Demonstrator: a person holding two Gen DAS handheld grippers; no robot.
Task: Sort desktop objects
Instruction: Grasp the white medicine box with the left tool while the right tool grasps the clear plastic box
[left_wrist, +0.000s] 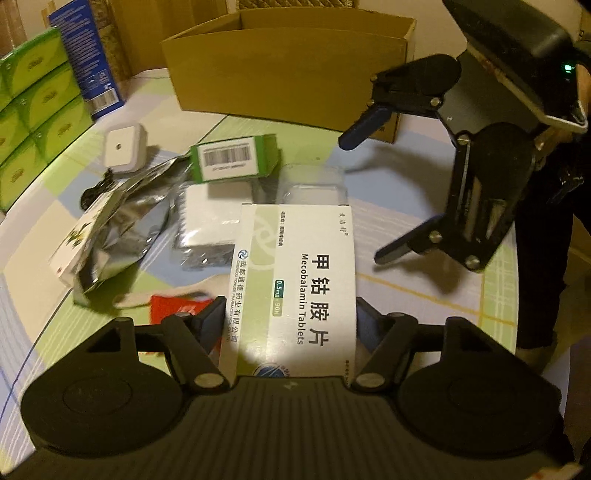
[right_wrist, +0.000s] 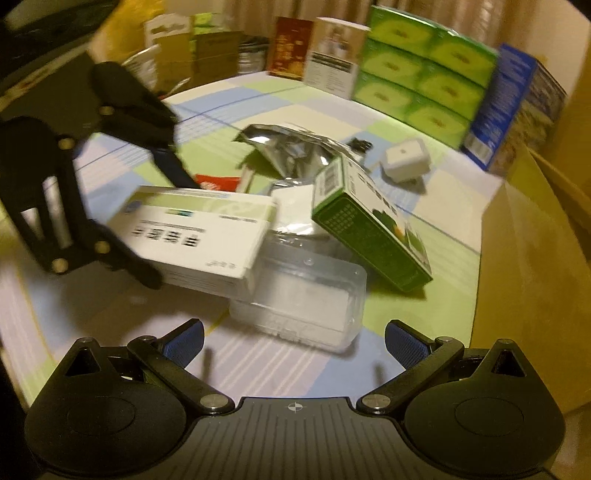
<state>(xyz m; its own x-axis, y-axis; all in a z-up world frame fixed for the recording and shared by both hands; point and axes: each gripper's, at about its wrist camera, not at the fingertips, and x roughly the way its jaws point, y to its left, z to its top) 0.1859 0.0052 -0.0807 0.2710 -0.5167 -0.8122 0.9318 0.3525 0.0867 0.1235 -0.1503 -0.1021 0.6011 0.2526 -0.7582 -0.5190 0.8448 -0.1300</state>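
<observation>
My left gripper (left_wrist: 290, 321) is shut on a white and green Mecobalamin tablet box (left_wrist: 295, 280), which it holds just above the table; the right wrist view shows the same box (right_wrist: 195, 236) between the left gripper (right_wrist: 162, 218) fingers. My right gripper (right_wrist: 293, 341) is open and holds nothing, and it appears at the right of the left wrist view as the right gripper (left_wrist: 364, 195). Just ahead of it lies a clear plastic case (right_wrist: 306, 299). A green carton (right_wrist: 369, 225) leans on the pile beside a silver foil pouch (right_wrist: 291, 151).
An open cardboard box (left_wrist: 288, 70) stands at the back of the table, seen as the cardboard box (right_wrist: 532, 258) at right. Stacked green tissue packs (left_wrist: 33, 110), a blue box (left_wrist: 88, 55), a white square device (left_wrist: 123, 147) and a red packet (left_wrist: 173, 306) lie around the checked tablecloth (left_wrist: 424, 295).
</observation>
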